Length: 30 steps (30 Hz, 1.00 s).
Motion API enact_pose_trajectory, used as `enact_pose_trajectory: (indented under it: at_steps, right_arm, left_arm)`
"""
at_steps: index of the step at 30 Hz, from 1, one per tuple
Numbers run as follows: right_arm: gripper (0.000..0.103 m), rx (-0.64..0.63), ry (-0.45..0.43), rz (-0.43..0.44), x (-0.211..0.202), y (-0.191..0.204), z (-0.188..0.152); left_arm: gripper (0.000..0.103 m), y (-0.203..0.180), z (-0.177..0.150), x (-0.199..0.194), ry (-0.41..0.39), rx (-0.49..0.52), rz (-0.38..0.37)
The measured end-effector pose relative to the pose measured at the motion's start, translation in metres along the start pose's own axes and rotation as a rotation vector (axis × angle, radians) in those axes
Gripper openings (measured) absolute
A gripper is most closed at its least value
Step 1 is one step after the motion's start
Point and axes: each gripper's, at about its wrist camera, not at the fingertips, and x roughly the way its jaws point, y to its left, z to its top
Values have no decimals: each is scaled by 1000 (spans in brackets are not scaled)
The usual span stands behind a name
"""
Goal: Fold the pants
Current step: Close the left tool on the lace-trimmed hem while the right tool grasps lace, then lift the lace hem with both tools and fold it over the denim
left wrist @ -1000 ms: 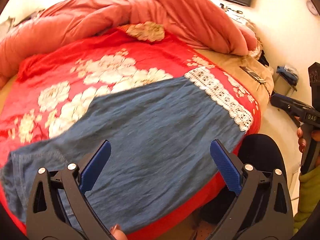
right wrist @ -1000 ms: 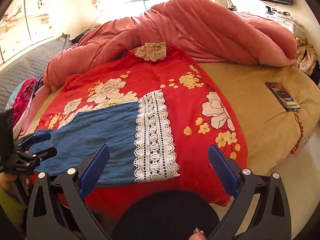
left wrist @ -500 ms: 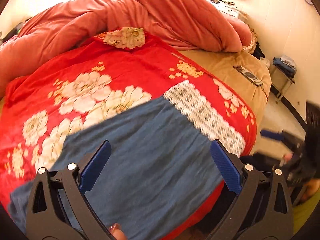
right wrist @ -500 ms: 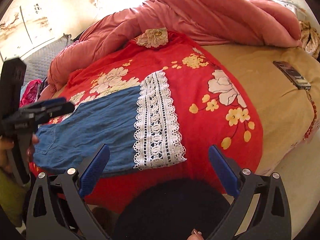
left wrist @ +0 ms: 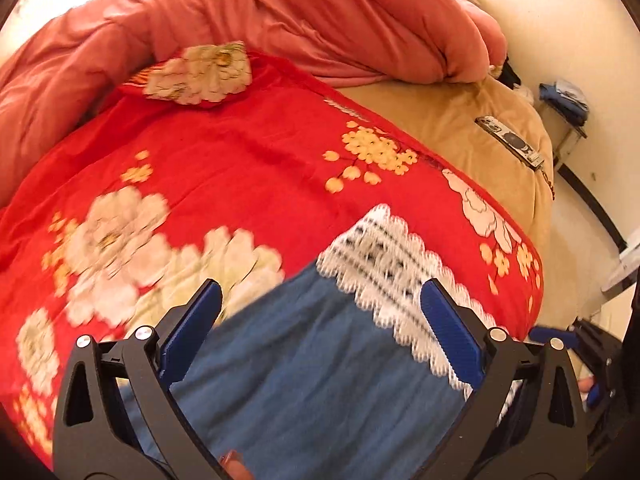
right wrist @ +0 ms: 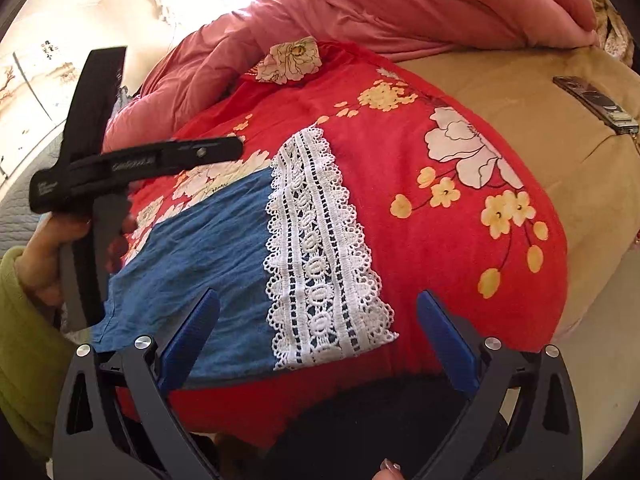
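The blue denim pants (right wrist: 208,256) lie flat beneath the left gripper (left wrist: 320,320) and right gripper (right wrist: 318,328), both spread wide, holding nothing.

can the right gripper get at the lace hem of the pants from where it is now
Probably yes. The right gripper is open and empty, and the lace hem lies flat on the red cover just ahead, nothing covering it.

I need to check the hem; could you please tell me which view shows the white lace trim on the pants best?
The right wrist view: the lace trim lies sharp and whole there. The left wrist view shows it blurred and partly behind the left tool.
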Motion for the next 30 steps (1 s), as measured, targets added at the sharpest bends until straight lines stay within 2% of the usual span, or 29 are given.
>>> enact_pose_trajectory:
  at_steps: [2, 3, 4, 5, 8, 9, 13, 14, 17, 21, 23, 24, 26, 28, 30]
  right_arm:
    - [98, 4, 15, -13, 7, -2, 1]
    - [94, 8, 19, -11, 10, -4, 1]
    - [65, 10, 26, 14, 13, -5, 0]
    - [57, 7, 30, 32, 14, -5, -1]
    - [54, 10, 23, 60, 12, -6, -1]
    - [53, 11, 18, 64, 10, -6, -1]
    - [55, 22, 51, 84, 20, -7, 0]
    - [55, 30, 61, 93, 23, -9, 1]
    - [55, 66, 67, 130, 28, -14, 5]
    - [54, 104, 72, 199, 32, -20, 8]
    - [43, 120, 67, 247, 32, -21, 8]
    - [33, 132, 70, 280, 33, -23, 8]
    - [29, 143, 76, 316, 35, -23, 8]
    - [28, 137, 64, 333, 32, -20, 8]
    - [26, 121, 44, 362, 29, -13, 10]
  left_arm:
    - [93, 1, 8, 14, 8, 7, -20]
    - [93, 2, 11, 22, 17, 13, -37]
    - [93, 2, 13, 27, 21, 13, -47]
    - [93, 4, 16, 33, 25, 13, -65]
    - [89, 11, 19, 49, 49, -10, -123]
    - [81, 14, 19, 55, 64, -24, -158]
    - [62, 18, 15, 70, 105, -54, -247]
    - [61, 17, 14, 73, 110, -60, -270]
    - [61, 13, 12, 80, 112, -40, -277]
    - [64, 10, 12, 88, 104, -43, -319]
    - [64, 5, 12, 89, 108, -30, -312]
    - [63, 4, 12, 88, 109, -29, -318]
    - [56, 2, 13, 87, 116, -41, -320]
    - [37, 5, 13, 84, 113, -67, -336]
    - [30, 10, 12, 80, 108, -101, -361]
